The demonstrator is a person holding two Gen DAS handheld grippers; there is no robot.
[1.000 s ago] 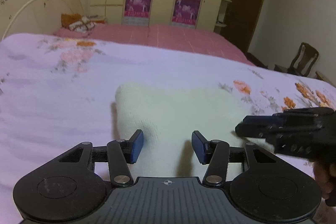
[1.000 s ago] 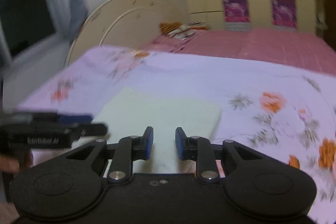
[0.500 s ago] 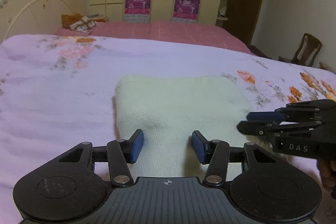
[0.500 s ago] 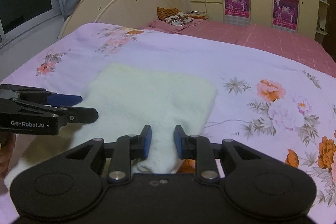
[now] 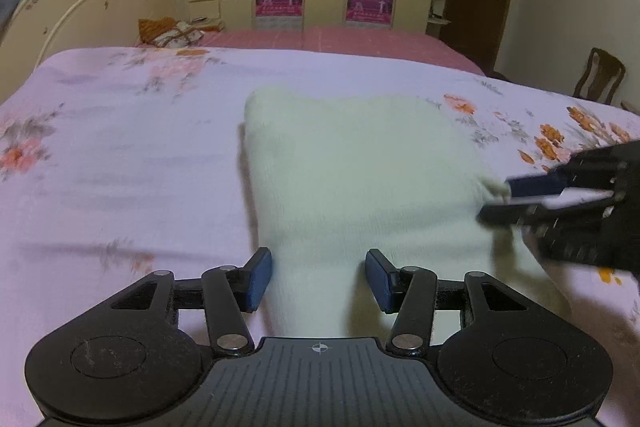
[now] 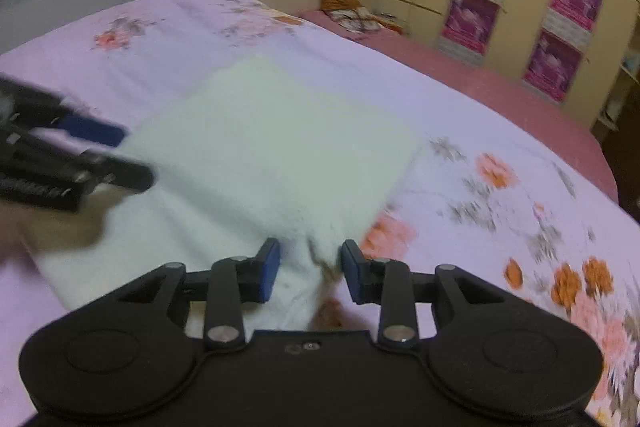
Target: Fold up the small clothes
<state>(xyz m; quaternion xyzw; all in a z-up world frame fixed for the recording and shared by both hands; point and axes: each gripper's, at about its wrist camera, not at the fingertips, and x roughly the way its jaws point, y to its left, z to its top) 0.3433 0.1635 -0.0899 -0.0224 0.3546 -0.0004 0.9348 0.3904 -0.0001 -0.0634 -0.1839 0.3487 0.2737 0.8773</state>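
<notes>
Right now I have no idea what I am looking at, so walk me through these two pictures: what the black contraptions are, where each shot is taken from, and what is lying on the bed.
No robot here: a person holds a black two-finger hand tool in each hand, and each carries a camera looking forward along its blue-padded fingers. One picture comes from the left tool, the other from the right tool; each also shows the other tool at its side.

On the lilac floral bedspread lies a pale cream fuzzy cloth, folded flat. The left tool's jaws stand open with the cloth's near edge between them, not pinched. The right tool's jaws have just been opening; a bunched corner of the cloth sits between them, with gaps beside the pads, so it looks released. The pictures are blurred.
</notes>
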